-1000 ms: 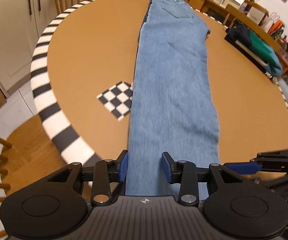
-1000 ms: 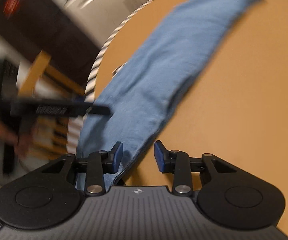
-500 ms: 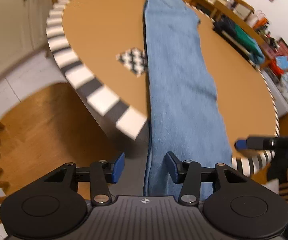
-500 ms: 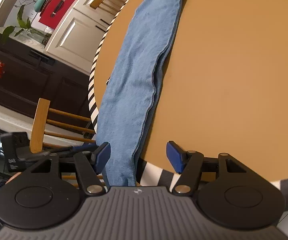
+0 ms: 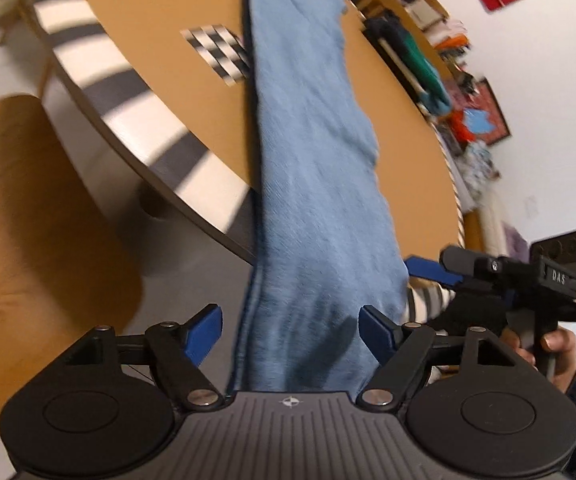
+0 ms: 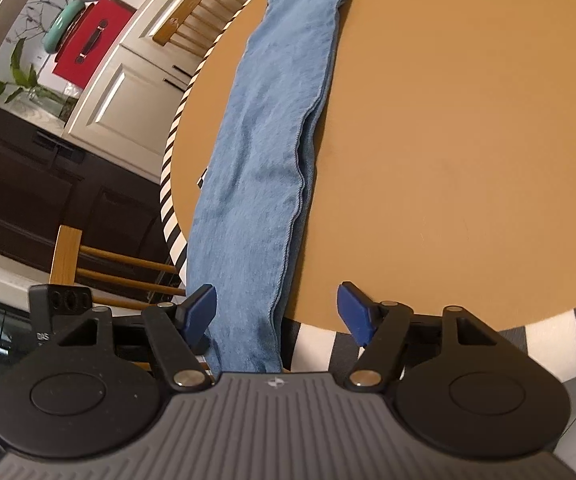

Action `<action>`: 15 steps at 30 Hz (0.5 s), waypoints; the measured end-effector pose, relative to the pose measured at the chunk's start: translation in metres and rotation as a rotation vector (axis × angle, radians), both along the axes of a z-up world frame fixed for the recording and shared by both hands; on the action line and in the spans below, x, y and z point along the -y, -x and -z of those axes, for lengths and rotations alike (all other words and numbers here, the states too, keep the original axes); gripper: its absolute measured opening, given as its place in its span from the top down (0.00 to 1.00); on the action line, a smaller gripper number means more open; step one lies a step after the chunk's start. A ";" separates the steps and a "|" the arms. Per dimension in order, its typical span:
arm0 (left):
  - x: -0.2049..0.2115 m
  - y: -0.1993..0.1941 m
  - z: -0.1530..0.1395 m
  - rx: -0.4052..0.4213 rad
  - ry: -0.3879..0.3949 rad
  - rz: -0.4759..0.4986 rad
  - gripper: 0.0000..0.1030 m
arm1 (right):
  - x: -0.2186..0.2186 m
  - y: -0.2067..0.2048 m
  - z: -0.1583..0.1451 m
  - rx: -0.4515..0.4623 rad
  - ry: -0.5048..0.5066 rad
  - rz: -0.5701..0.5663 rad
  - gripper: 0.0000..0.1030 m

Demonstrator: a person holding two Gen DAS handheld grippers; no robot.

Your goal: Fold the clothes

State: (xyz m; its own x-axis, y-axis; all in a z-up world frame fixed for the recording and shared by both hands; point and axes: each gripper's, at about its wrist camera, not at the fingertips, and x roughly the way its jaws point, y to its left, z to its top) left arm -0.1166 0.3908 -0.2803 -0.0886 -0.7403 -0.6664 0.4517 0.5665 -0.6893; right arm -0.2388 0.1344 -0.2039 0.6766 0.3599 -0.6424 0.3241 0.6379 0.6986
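Jeans hanging over the table's near edge, both grippers letting go.

The jeans (image 5: pixel 308 152) lie lengthwise across the round table (image 5: pixel 160 12), leg ends drooping past its striped rim. The left gripper (image 5: pixel 290 328) and right gripper (image 6: pixel 276 312) are opening, the fabric between their pads, which are not pressing on it.

The left gripper (image 5: pixel 290 328) points down with its jaws opening, pads clear of the cloth between them. The right gripper (image 6: pixel 276 310), held in a hand (image 5: pixel 544 350), is likewise opening, gripping nothing.
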 end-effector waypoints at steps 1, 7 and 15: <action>0.002 0.001 0.002 -0.007 0.011 0.017 0.33 | 0.000 0.000 0.000 -0.002 0.000 0.003 0.32; 0.000 -0.001 -0.006 -0.042 0.079 0.109 0.75 | -0.003 0.002 -0.003 -0.016 0.010 0.006 0.24; -0.006 -0.009 -0.042 -0.068 0.212 0.110 0.92 | 0.007 0.013 0.001 -0.018 -0.046 0.073 0.21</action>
State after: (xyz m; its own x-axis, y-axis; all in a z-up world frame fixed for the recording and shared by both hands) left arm -0.1076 0.3970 -0.2388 -0.2157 -0.8464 -0.4869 0.4511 0.3559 -0.8184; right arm -0.2516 0.1276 -0.2045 0.6904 0.3395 -0.6388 0.3817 0.5792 0.7203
